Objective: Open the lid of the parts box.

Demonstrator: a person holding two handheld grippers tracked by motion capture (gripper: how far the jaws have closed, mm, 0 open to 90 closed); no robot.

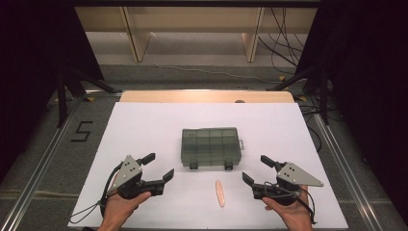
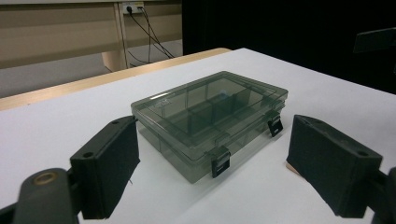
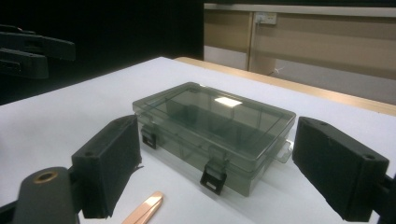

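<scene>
Two grippers open, box dead centre between them

Both jaw sets stood spread wide with nothing between the pads. Left gripper sat at the near left of the white table, right gripper at the near right, each held in a hand and angled inward toward the middle.

Smoky compartment box lay flat at table centre, lid down, both black latches on the near edge facing the person. Long axis ran left-right across the table. A small tab stuck out of its right end.

Box was forward and inboard of each gripper, about equally far from both, so neither arm had a clear reach advantage. In the left gripper view the box sat framed between the jaws; same in the right gripper view.

Thin peach-coloured tweezers lay on the table just short of the box, long axis pointing front-back, closer to the right gripper than the left. My read: right hand was better placed for the tweezers, and either hand could take a latch.
</scene>
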